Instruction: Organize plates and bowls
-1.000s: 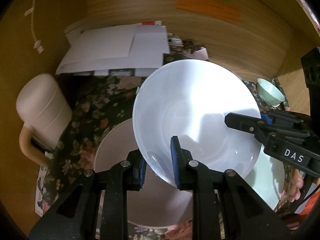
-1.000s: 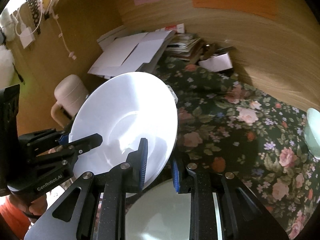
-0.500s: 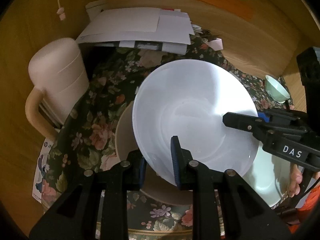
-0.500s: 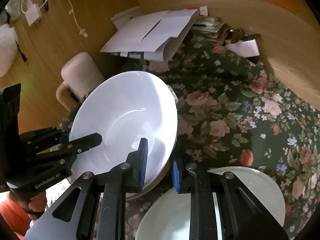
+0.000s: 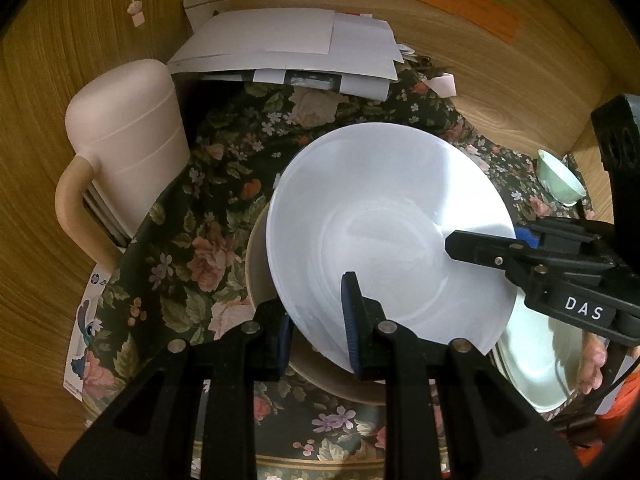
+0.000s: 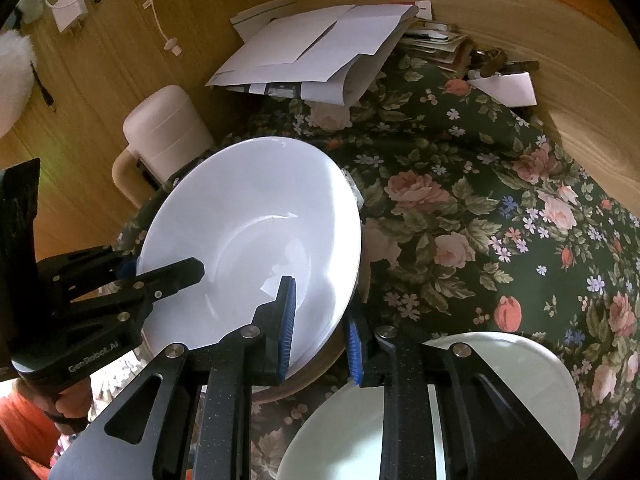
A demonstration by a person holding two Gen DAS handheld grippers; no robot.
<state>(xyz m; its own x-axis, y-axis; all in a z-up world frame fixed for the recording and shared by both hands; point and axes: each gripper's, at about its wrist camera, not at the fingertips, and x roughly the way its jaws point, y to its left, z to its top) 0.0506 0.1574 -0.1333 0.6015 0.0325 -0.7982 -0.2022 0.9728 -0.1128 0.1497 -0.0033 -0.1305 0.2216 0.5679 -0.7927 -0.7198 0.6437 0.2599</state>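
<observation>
both hand-held grippers clamp the white bowl [image 5: 384,216]: left hand-held gripper [image 5: 318,328] at 6 o'clock, right hand-held gripper [image 6: 320,320] at 3 o'clock, above the beige plate [image 5: 256,272].

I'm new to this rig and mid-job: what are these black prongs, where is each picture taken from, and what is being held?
No robot arm here: a person holds a two-finger gripper in each hand. Each picture comes from a fisheye camera on one gripper, looking along its fingers. The left gripper and the right gripper both clamp the rim of one white bowl, jaws shut on it. Under it sits a tan bowl, beside it a pale plate, all on a floral cloth. Further back: a small green bowl, a beige jug and papers.
</observation>
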